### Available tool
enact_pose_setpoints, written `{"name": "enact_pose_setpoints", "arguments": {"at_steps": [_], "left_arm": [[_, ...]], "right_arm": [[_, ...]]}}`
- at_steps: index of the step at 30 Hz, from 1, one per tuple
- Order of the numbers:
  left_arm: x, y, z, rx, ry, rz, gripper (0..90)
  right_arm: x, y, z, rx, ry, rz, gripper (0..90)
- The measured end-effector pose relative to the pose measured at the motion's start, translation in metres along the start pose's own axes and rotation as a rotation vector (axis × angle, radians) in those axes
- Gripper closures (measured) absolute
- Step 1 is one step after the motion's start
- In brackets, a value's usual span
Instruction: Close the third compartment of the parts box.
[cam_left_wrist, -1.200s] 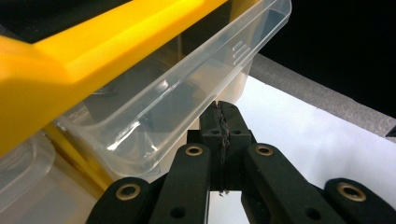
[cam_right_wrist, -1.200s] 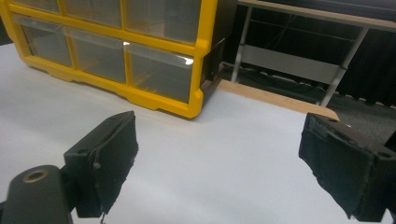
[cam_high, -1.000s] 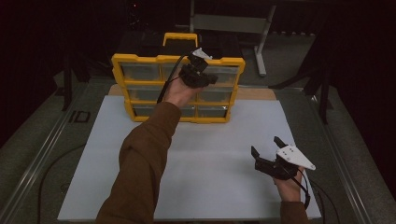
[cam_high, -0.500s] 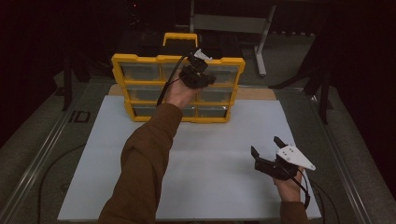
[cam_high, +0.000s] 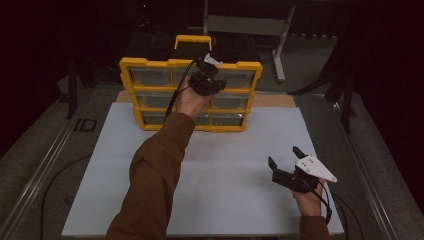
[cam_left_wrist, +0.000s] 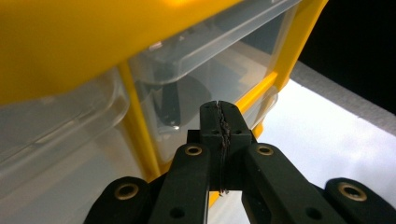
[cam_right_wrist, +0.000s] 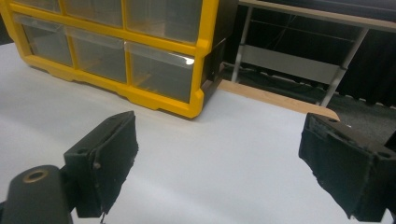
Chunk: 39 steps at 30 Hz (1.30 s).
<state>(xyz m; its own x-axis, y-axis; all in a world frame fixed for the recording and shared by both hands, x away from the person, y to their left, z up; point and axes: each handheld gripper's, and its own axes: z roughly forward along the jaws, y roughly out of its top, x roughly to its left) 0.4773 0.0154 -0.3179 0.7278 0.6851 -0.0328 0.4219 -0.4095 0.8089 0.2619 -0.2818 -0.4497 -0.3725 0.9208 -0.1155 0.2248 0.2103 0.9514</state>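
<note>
Left arm is stretched right out over the white tabletop sheet (cam_high: 220, 150), and the left gripper (cam_left_wrist: 219, 112) is pressed up against the front of the yellow plastic drawer cabinet with clear drawers (cam_high: 150, 65), which stands at the far edge of the sheet, black carry case behind it, yellow handle (cam_high: 192, 40) on top. From the left gripper view the two black jaws are clenched tight together, edge to edge, with nothing visible between them, tips just in front of an upper clear plastic drawer (cam_left_wrist: 210, 70). Whether they actually touch the drawer face, I can't tell. Something dark lies inside that drawer, too blurred to name. Over on the near right, the right gripper (cam_high: 286, 157) hovers low above the sheet, well apart from the cabinet, jaws spread wide and empty; its own view looks across bare white to the cabinet's lower right corner (cam_right_wrist: 196, 105). Risks, as I judge it: closed jaws have no purchase on a drawer lip, so a pull would likely slip off. A push could shove the whole cabinet backwards, since the other hand isn't bracing it. And if a drawer comes out too far, it could tip and spill.
</note>
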Motion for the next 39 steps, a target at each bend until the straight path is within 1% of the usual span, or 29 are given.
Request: {"name": "enact_pose_setpoints", "arguments": {"at_steps": [1, 2, 3, 4, 5, 7, 9, 12, 14, 18, 19, 20, 21, 24, 25, 28, 29, 34, 38, 39], "left_arm": [[-0.001, -0.001, -0.001, 0.001, 0.009, 0.006, 90.0], [-0.001, -0.001, -0.001, 0.000, 0.006, 0.006, 89.9], [0.000, -0.002, -0.001, -0.006, -0.015, 0.011, 89.3], [-0.001, -0.003, -0.001, -0.008, -0.016, 0.015, 87.7], [-0.001, -0.004, -0.002, 0.001, -0.014, 0.022, 86.9], [0.000, -0.007, -0.004, -0.001, -0.026, 0.028, 85.2], [0.000, -0.008, -0.007, -0.002, -0.029, 0.034, 83.1], [0.000, -0.009, -0.012, 0.003, -0.027, 0.045, 78.8], [0.001, -0.011, -0.015, -0.002, -0.028, 0.049, 73.8], [0.002, -0.014, -0.022, -0.012, -0.034, 0.045, 66.9], [0.003, -0.016, -0.027, -0.018, -0.032, 0.052, 66.9], [0.004, -0.016, -0.029, -0.018, -0.037, 0.048, 63.1], [0.004, -0.017, -0.031, -0.019, -0.039, 0.053, 61.5], [0.006, -0.018, -0.039, -0.034, -0.042, 0.046, 57.9], [0.007, -0.019, -0.041, -0.040, -0.048, 0.036, 56.1], [0.009, -0.022, -0.047, -0.042, -0.031, 0.024, 52.6], [0.010, -0.024, -0.048, -0.046, -0.030, 0.023, 50.7], [0.012, -0.031, -0.058, -0.061, -0.036, 0.023, 48.3], [0.011, -0.041, -0.065, -0.073, -0.040, 0.026, 43.0], [0.011, -0.044, -0.067, -0.070, -0.044, 0.032, 41.5]], "right_arm": [[0.000, 0.000, 0.000, 0.002, 0.000, -0.001, 11.1], [0.001, 0.000, 0.000, 0.001, 0.001, -0.003, 11.1], [0.001, 0.000, 0.000, 0.001, 0.002, -0.003, 11.1], [0.001, 0.000, 0.000, 0.000, 0.002, -0.003, 11.1], [0.001, 0.000, 0.000, 0.000, 0.003, -0.003, 11.1], [0.000, 0.000, 0.000, 0.002, 0.000, -0.002, 11.1], [0.000, 0.000, 0.000, 0.002, 0.000, -0.001, 11.1], [0.001, 0.000, 0.000, 0.002, 0.001, -0.003, 11.1], [0.001, 0.000, 0.001, 0.003, 0.002, -0.005, 11.1], [0.002, 0.000, 0.001, 0.003, 0.002, -0.008, 11.0], [0.002, 0.000, 0.001, 0.003, 0.003, -0.008, 11.1], [0.002, 0.000, 0.001, 0.003, 0.003, -0.006, 11.0], [0.002, -0.001, 0.001, 0.004, 0.003, -0.005, 11.1], [0.002, -0.001, 0.002, 0.005, 0.004, -0.004, 11.1], [0.002, -0.001, 0.002, 0.005, 0.003, -0.003, 11.1], [0.002, -0.001, 0.002, 0.006, 0.004, -0.005, 11.1], [0.002, -0.001, 0.002, 0.006, 0.004, -0.005, 11.0], [0.002, -0.001, 0.002, 0.005, 0.003, -0.004, 11.0], [0.002, -0.001, 0.001, 0.004, 0.002, -0.003, 11.0], [0.002, -0.001, 0.001, 0.004, 0.002, -0.003, 11.0]]}}
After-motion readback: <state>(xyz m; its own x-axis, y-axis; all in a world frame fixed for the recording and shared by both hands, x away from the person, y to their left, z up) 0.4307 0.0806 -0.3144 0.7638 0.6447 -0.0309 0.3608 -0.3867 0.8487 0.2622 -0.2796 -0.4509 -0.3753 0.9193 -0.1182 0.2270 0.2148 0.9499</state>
